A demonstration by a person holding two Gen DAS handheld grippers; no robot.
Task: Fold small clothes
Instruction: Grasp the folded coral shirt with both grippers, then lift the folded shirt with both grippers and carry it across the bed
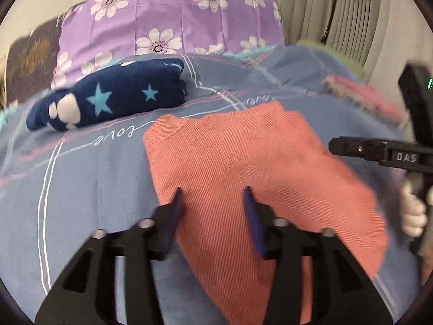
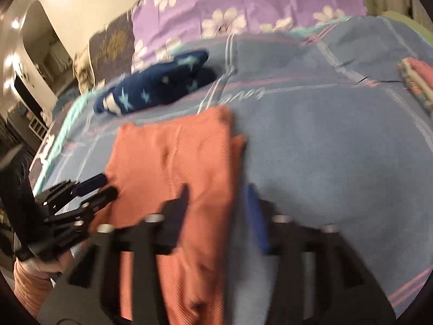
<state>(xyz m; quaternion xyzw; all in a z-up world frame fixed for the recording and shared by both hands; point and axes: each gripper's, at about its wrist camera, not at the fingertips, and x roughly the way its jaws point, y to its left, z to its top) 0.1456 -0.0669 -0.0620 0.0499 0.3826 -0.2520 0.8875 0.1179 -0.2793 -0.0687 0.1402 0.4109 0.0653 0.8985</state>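
A salmon-orange folded garment lies on the blue bed sheet; it also shows in the right wrist view. My left gripper is open and empty, with its fingers over the garment's near left part. My right gripper is open and empty over the garment's right edge. It shows from the side in the left wrist view. The left gripper shows at the garment's left edge in the right wrist view.
A folded navy garment with stars lies at the back left of the bed. A purple flowered pillow stands behind it. A pink folded item lies at the right, near a ribbed wall.
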